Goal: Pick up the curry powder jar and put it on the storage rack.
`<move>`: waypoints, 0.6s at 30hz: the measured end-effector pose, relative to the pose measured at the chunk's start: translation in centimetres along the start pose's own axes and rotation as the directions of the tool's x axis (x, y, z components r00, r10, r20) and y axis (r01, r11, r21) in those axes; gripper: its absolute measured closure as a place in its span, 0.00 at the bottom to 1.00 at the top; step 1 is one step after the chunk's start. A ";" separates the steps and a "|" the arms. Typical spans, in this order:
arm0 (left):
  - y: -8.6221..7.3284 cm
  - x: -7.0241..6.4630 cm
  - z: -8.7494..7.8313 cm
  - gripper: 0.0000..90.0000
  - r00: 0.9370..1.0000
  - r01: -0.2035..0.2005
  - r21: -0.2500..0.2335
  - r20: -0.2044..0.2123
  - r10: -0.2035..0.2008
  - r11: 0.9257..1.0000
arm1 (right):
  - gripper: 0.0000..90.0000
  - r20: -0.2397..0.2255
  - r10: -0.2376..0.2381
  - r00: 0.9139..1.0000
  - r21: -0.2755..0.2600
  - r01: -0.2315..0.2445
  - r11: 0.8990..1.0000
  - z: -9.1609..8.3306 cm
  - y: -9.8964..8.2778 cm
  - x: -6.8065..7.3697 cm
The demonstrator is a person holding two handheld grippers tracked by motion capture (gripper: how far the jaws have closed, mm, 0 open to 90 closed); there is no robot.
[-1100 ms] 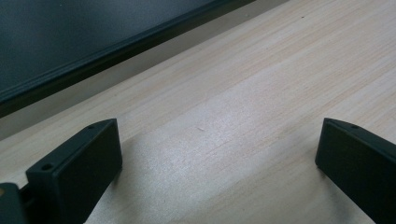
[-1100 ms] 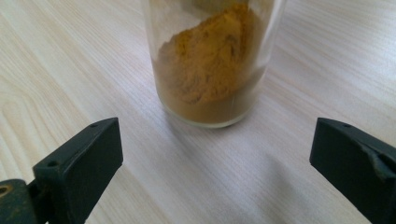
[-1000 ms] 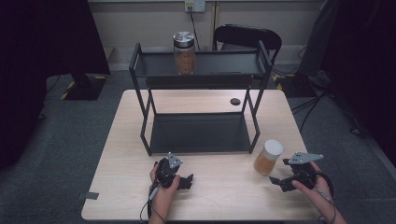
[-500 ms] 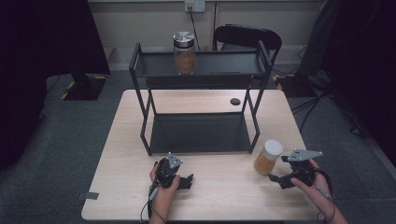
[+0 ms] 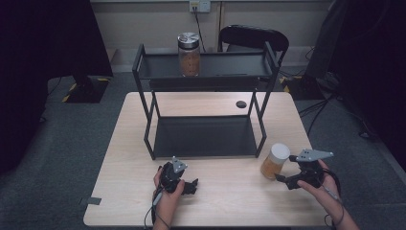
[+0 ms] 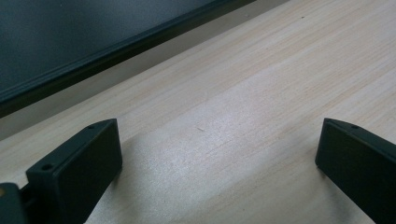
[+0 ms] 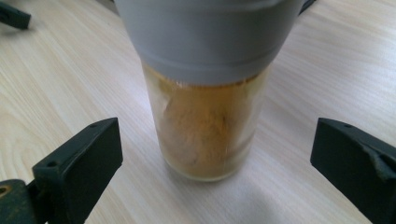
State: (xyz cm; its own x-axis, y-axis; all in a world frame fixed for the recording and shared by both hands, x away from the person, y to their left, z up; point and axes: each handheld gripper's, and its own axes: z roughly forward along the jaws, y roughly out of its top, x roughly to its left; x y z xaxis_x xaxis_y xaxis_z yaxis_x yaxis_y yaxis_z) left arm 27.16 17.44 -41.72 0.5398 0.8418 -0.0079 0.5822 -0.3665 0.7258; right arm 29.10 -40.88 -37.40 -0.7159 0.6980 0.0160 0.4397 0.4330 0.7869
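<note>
A glass jar of orange-brown powder with a white lid (image 5: 275, 161) stands upright on the wooden table (image 5: 225, 196), right of the shelf. My right gripper (image 5: 283, 181) is open just short of it, jaws spread wide. In the right gripper view the jar (image 7: 205, 126) stands straight ahead, beyond the open jaws and untouched. A second jar with a silver lid (image 5: 188, 54) stands on the top level of the black two-level shelf (image 5: 203, 103). My left gripper (image 5: 191, 186) rests low over the table near its front edge; its fingers (image 6: 77, 168) stand apart over bare wood.
The shelf's lower board (image 6: 70, 42) lies just beyond the left gripper. A small black round disc (image 5: 241, 104) lies on the table behind the shelf's right legs. A black chair (image 5: 253, 38) stands behind the table. The table's right edge is close to my right hand.
My right gripper has shifted slightly toward the white-lidded jar. The left gripper has stayed still.
</note>
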 end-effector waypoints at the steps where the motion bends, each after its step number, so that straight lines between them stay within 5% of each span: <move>1: 0.0 0.0 0.0 0.00 1.000 0.002 0.000 0.000 -0.002 1.000 | 0.02 -0.005 0.006 1.000 -0.008 -0.006 1.000 0.0 0.0 -0.1; 7: 0.0 0.0 0.0 0.00 1.000 0.002 -0.001 0.000 -0.002 1.000 | 0.02 -0.023 0.045 0.999 -0.055 -0.046 0.997 0.2 -0.3 -0.7; 18: 0.0 0.0 0.0 0.00 1.000 0.000 0.000 0.000 0.000 1.000 | 0.05 -0.015 0.033 0.999 -0.091 -0.035 0.995 0.7 0.2 -0.4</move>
State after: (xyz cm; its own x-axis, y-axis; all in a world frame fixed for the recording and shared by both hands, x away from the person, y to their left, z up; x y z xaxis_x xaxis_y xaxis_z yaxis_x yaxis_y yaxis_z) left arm 27.16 17.44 -41.73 0.5395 0.8419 -0.0082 0.5823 -0.3661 0.7259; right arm 29.89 -40.71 -37.68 -0.7090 0.7034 0.0515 0.4133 0.3552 0.8385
